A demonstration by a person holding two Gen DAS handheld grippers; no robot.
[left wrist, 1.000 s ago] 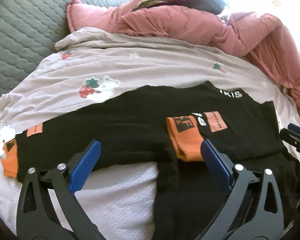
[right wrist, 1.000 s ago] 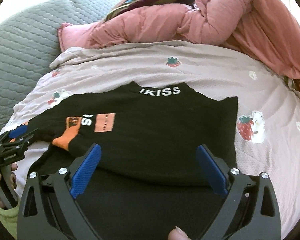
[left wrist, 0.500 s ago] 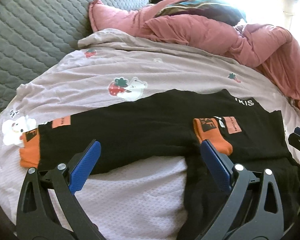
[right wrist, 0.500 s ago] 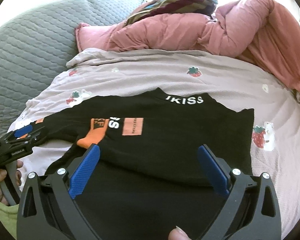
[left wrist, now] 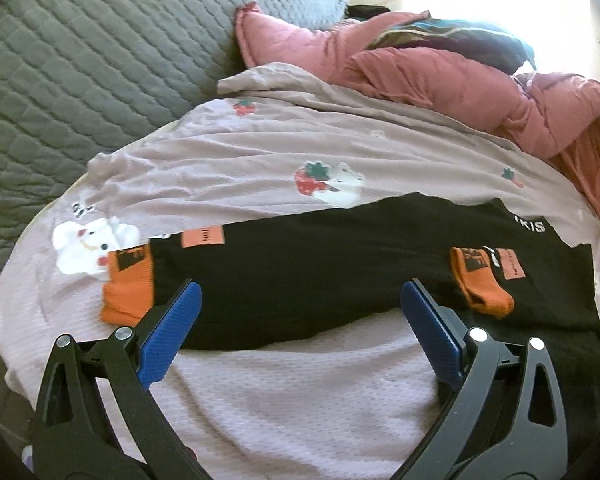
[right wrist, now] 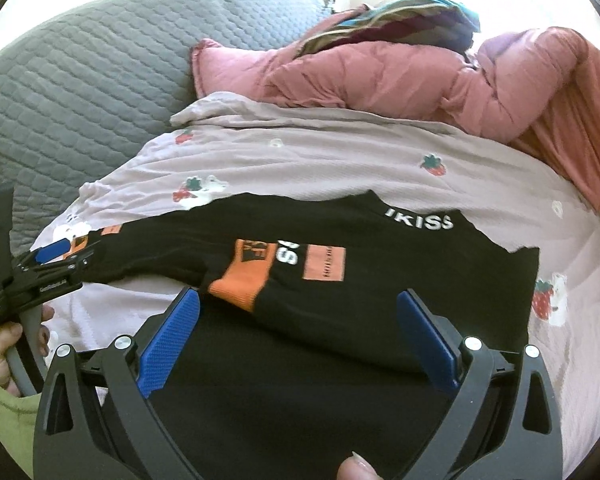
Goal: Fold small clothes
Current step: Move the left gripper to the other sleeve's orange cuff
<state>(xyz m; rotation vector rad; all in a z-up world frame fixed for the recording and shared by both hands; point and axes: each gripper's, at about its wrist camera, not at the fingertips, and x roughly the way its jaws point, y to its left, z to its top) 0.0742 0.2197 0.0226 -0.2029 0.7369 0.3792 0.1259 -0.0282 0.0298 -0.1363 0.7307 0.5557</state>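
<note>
A black long-sleeved top (left wrist: 340,264) with orange cuffs lies flat on the mauve bedsheet (left wrist: 260,400). One sleeve is folded across the body, its orange cuff (left wrist: 480,284) near the chest print. The other sleeve stretches out left, ending in an orange cuff (left wrist: 130,284). My left gripper (left wrist: 300,316) is open and empty, just above the outstretched sleeve. In the right wrist view the top (right wrist: 380,300) fills the middle; my right gripper (right wrist: 298,328) is open over the body and the folded cuff (right wrist: 244,276). The left gripper (right wrist: 48,268) shows there at the far left, over the outstretched cuff.
A pink quilt (right wrist: 380,76) is bunched along the back, with a striped cloth (right wrist: 388,16) on top. A grey quilted headboard (left wrist: 80,60) stands at the left. The sheet carries strawberry and white animal prints (left wrist: 328,182).
My left gripper has swung left along the outstretched sleeve, bringing its far orange cuff into fuller view. My right gripper has shifted slightly left. The top has not moved; both stay open.
</note>
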